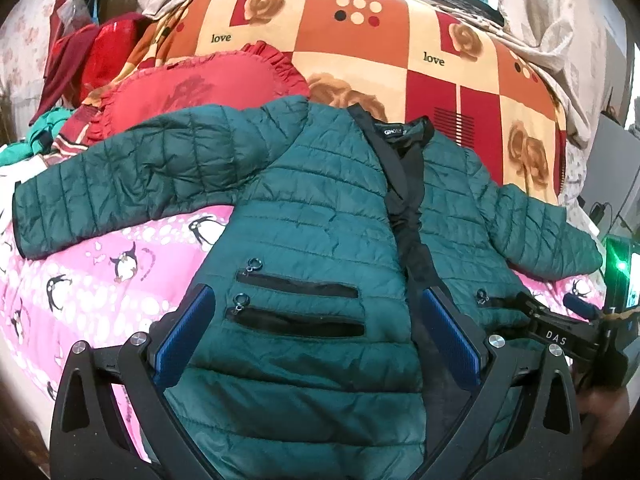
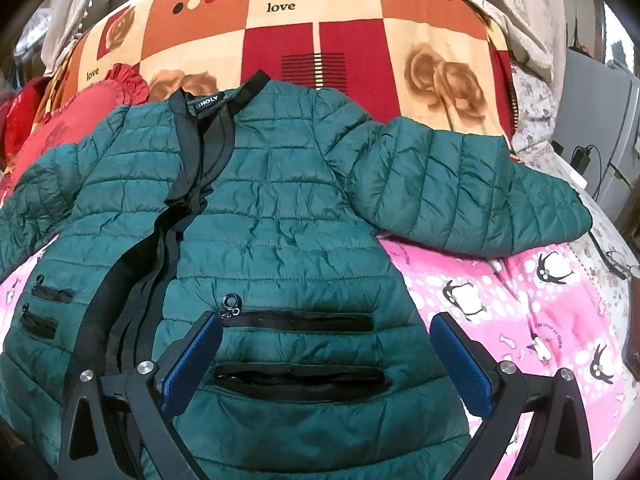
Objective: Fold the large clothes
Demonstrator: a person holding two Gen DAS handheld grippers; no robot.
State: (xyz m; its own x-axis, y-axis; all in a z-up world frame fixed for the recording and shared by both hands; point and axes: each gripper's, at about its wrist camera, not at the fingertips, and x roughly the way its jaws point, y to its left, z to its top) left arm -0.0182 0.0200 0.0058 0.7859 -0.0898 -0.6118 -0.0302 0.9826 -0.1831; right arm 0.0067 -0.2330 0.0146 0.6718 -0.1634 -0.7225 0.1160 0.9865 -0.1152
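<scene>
A: Where does the folding stand?

B: At the start, I'd judge. The green quilted puffer jacket (image 1: 320, 216) lies face up and unzipped on the pink penguin-print sheet (image 1: 120, 264), both sleeves spread out, nothing folded yet.

A: And the grippers?

B: The left gripper (image 1: 316, 320) hovers with jaws wide over the panel with two zip pockets, holding nothing. The right gripper (image 2: 328, 356) is likewise wide and empty above the other panel's pockets; from the left view it shows at 3 o'clock, marked "DAS".

A: Next move?

B: Probably close the front, then bring in a sleeve. The sleeve at 2 o'clock (image 2: 472, 192) in the right view lies nearest that gripper; it calls for a pinch near the cuff and a carry across the chest.

A: Any writing?

B: The collar label (image 2: 207, 102) reads "HOLY", its first letter unclear. The orange checked blanket (image 1: 360, 40) says "love" in several squares.
</scene>
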